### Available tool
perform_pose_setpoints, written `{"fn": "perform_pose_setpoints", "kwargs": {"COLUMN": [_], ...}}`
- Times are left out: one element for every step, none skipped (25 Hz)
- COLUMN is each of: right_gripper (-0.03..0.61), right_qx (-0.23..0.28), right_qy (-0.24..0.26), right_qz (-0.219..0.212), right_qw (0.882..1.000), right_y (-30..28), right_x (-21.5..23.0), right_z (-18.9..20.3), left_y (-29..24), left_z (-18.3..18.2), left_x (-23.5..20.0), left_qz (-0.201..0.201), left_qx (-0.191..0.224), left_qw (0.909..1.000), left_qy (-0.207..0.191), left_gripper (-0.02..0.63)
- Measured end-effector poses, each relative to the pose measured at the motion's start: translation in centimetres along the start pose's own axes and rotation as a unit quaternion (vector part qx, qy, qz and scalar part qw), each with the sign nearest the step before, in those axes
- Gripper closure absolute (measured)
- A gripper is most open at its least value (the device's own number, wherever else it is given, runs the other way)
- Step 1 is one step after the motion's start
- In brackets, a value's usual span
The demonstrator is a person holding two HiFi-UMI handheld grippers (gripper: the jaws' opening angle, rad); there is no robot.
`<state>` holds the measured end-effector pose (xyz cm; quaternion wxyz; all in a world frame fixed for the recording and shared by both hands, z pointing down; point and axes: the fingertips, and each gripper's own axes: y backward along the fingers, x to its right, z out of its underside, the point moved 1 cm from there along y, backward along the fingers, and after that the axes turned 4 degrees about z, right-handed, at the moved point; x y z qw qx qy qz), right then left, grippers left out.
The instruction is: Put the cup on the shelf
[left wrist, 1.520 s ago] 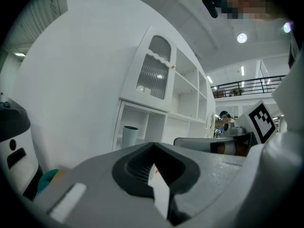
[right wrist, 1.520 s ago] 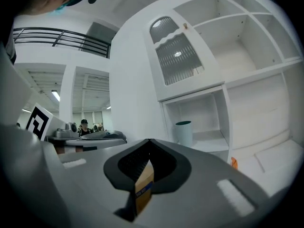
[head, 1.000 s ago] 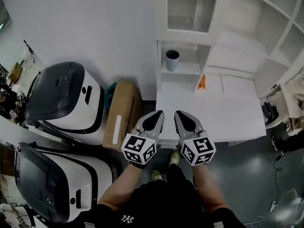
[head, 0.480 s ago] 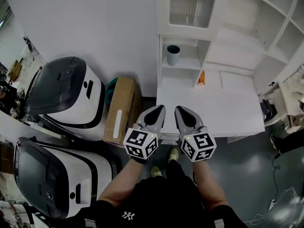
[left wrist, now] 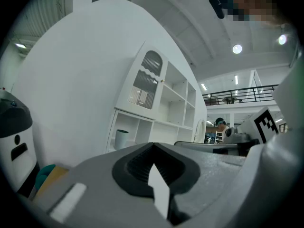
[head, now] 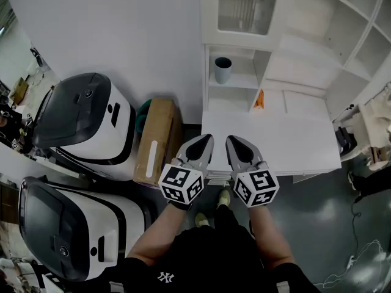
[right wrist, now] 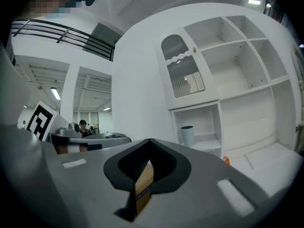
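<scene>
Here, the left tool [head: 204, 140] has its 2 jaws pressed together at the tips with nothing between them, and the right tool [head: 235, 142] is closed the same way and also empty. The 2 tools are held side by side, close but not touching, each with its marker cube toward the person. Their tips point over the front edge of the white table [head: 287, 142], toward its left end. At the table's back left corner rises a white shelf unit [head: 269, 54]. The cup [head: 223, 70], grey-blue with a dark inside, stands upright on a shelf board in the unit's open compartment, 1 level above the table and well apart from both tools. Over that compartment is a cabinet door with ribbed glass [head: 247, 8]. To the right, more open compartments climb above the table's back edge. A small orange thing [head: 259, 99] sits at the back of the table, just right of the cup's compartment; what it is cannot be made out. Left of the table, a cardboard box [head: 156, 142] leans against the white wall. Farther left of the table, 2 white machines with dark tops [head: 79, 124] stand on the grey floor.
</scene>
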<state>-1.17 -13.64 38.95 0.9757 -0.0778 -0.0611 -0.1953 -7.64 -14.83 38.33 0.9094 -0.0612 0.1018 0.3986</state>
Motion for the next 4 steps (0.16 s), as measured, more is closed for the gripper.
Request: {"fn": "perform_pose_setpoints", "kwargs": {"right_gripper": [0.557, 0.557, 0.557, 0.557], "right_qx": [-0.001, -0.002, -0.002, -0.003], "right_qy": [0.001, 0.002, 0.002, 0.003], "right_qz": [0.000, -0.001, -0.001, -0.002], "right_qw": [1.000, 1.000, 1.000, 1.000], "right_y": [0.02, 0.06, 0.11, 0.15], "right_x": [-0.02, -0.05, -0.08, -0.11], "right_z": [0.07, 0.14, 0.22, 0.29], "left_y": [0.02, 0.04, 0.06, 0.07], "left_z": [0.11, 0.21, 0.32, 0.42], "left_x": [0.01, 0.04, 0.07, 0.09], "left_qz": [0.000, -0.001, -0.002, -0.002], "left_qx": [-0.001, -0.002, -0.003, -0.004], "left_qw": [1.0000, 1.0000, 1.0000, 1.0000], "left_qy": [0.000, 0.000, 0.000, 0.000], "left_gripper": [0.614, 0.614, 0.614, 0.614]}}
